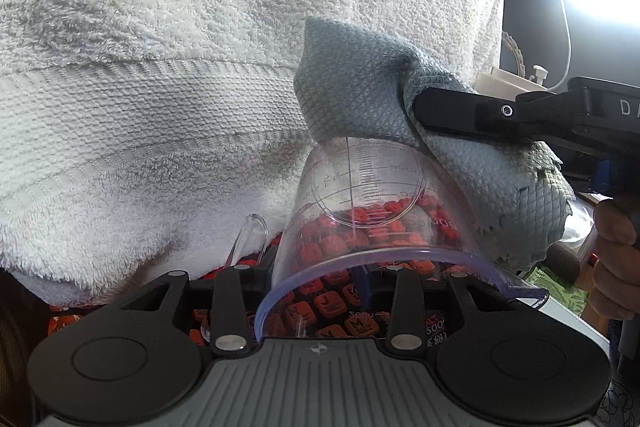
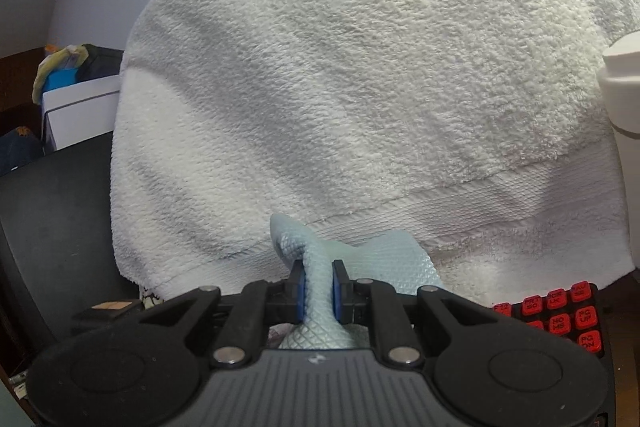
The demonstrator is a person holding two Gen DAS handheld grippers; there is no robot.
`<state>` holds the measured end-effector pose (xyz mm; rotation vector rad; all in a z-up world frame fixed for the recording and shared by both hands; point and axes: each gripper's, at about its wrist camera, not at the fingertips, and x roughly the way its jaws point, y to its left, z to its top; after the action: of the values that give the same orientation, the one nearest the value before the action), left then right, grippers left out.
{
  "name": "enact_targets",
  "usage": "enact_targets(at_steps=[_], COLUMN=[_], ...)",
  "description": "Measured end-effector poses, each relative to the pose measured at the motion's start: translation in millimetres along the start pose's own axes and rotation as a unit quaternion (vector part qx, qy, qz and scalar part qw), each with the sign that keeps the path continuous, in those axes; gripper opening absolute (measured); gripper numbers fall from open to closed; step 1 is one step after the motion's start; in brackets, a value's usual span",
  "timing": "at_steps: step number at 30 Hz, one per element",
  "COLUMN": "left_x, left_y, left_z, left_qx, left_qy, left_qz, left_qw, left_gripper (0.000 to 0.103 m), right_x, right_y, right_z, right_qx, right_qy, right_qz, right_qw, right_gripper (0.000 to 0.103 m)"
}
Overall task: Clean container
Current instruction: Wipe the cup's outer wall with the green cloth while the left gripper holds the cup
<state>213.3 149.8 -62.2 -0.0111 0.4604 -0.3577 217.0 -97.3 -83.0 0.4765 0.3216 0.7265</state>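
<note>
— Container point(image 1: 360, 223): where does it sit?

— Between the fingers of the left gripper point(image 1: 320, 291), a clear measuring cup with printed scale lines, tipped on its side, rim toward the camera. I cannot tell whether the fingers press on it.

— And the right gripper point(image 2: 318, 293)?

— Its blue pads point(image 2: 298, 293) are clamped on a grey-blue cloth point(image 2: 320, 303), which drapes over the cup's base in the left view.

— Farther out?

— A keyboard point(image 2: 568, 319) with red keys lies below; a white towel point(image 2: 360, 87) hangs behind everything.
</note>
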Motion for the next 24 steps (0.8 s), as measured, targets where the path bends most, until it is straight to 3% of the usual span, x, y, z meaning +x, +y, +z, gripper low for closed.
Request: enact_targets(at_steps=[6,15,24], left_x=[-3.3,-2.1,-0.4], left_y=[1.4,-0.4,-2.7], left_z=[-2.0,-0.7,-0.2], left_qx=[0.0,0.0,0.0], left_qy=[0.0,0.0,0.0], left_qz=[0.002,0.002,0.002], left_qw=[1.0,1.0,1.0], left_gripper=[0.037,0.037,0.037], right_x=[2.4,7.3,-0.9], right_y=[6.8,29.0,7.0], right_z=[-4.5,-14.7,-5.3], right_qx=[0.005,-0.028,0.0], right_qy=[0.01,0.053,0.007], right_qz=[0.025,0.105,0.029], right_qw=[1.0,0.993,1.0], right_gripper=[0.012,0.012,0.012])
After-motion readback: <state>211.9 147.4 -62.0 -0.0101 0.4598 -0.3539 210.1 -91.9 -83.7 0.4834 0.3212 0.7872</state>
